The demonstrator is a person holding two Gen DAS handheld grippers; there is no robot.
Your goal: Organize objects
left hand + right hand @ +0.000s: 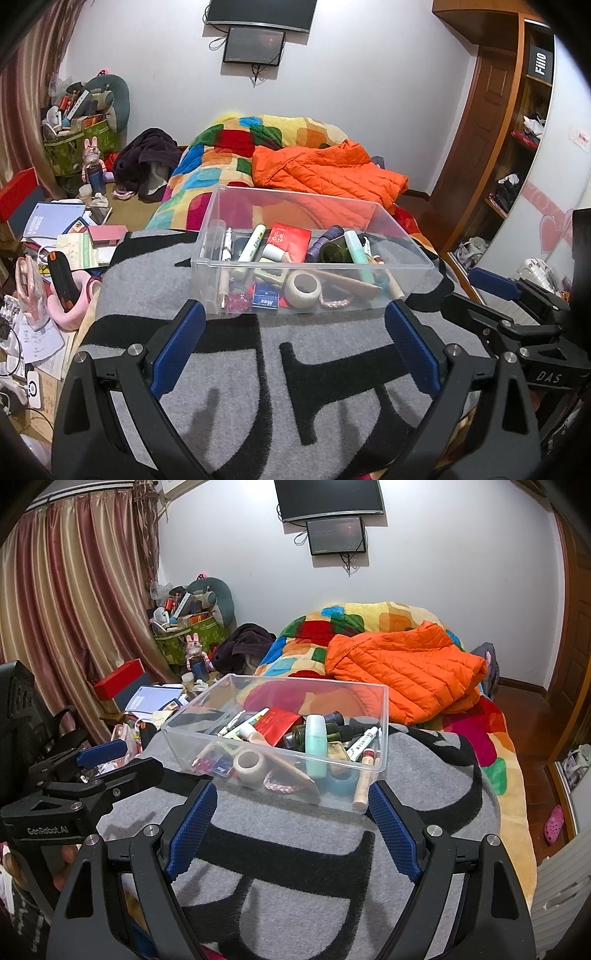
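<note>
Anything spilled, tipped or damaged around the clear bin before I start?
Nothing spilled or damaged. The clear bin sits upright on the grey blanket; its contents are jumbled, the mint bottle leaning. Both grippers open, empty.

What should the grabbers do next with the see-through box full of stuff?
Probably move the right gripper forward and down toward the roll of tape near the front wall of the clear box. Both it and the left gripper hang open and empty above the grey blanket, and the tape looks uncovered on top.
</note>
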